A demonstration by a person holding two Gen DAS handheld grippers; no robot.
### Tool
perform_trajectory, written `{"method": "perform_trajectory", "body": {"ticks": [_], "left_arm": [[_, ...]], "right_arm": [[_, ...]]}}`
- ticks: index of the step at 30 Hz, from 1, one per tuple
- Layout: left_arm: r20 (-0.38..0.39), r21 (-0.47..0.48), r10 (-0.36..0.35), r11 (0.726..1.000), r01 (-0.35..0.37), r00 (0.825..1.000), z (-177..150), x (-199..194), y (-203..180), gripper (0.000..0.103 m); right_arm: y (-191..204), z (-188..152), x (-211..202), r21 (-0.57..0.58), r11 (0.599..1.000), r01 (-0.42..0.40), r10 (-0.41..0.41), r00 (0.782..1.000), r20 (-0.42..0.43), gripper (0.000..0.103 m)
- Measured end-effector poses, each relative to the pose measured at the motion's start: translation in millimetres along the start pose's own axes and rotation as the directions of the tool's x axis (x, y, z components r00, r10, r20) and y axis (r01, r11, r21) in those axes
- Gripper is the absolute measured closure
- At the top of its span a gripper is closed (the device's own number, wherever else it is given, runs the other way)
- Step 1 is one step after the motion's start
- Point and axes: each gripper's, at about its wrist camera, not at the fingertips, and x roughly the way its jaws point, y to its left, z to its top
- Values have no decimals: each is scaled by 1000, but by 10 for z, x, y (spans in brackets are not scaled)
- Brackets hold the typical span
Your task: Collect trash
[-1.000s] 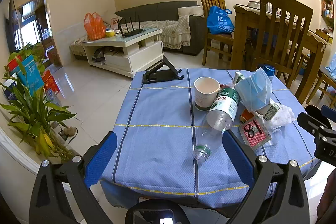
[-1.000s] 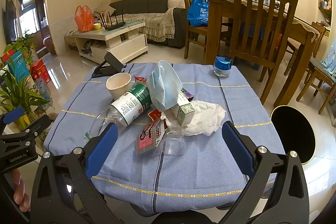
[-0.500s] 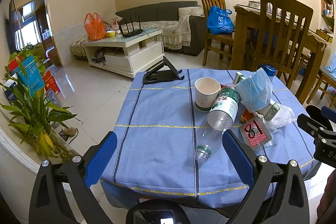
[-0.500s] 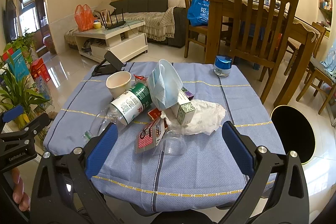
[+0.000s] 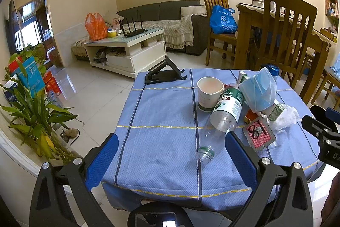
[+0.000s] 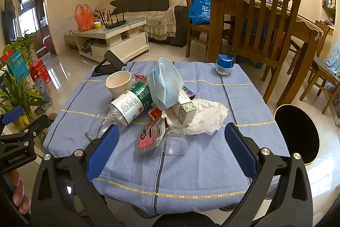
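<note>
A heap of trash lies on a small table with a blue cloth [image 6: 201, 152]: a clear plastic bottle [image 6: 127, 104] on its side, a paper cup [image 6: 119, 82], a blue face mask [image 6: 165, 84], a small green carton [image 6: 186, 106], crumpled white tissue [image 6: 206, 116], a red-and-white wrapper [image 6: 148, 135] and a clear plastic lid [image 6: 174, 143]. The bottle [image 5: 223, 118], cup [image 5: 209, 93] and mask [image 5: 259, 90] also show in the left wrist view. My left gripper [image 5: 170, 156] is open and empty at the table's near left edge. My right gripper [image 6: 170, 146] is open and empty at the near edge, facing the heap.
A black round bin [image 6: 297, 133] stands on the floor right of the table. A blue-capped jar [image 6: 224, 64] and a black phone stand [image 6: 109, 65] sit at the table's far side. Wooden chairs [image 6: 265, 24] stand behind; potted plants [image 5: 36, 112] stand on the left.
</note>
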Motion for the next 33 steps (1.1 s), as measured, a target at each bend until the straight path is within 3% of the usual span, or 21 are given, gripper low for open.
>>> {"method": "perform_trajectory", "body": {"ticks": [33], "left_arm": [[-26,-13,-1,1000,1,1000,-29,94,55,6]], "right_arm": [[-66,-46,72,6,1000,4,-4,999,-35,5]]}}
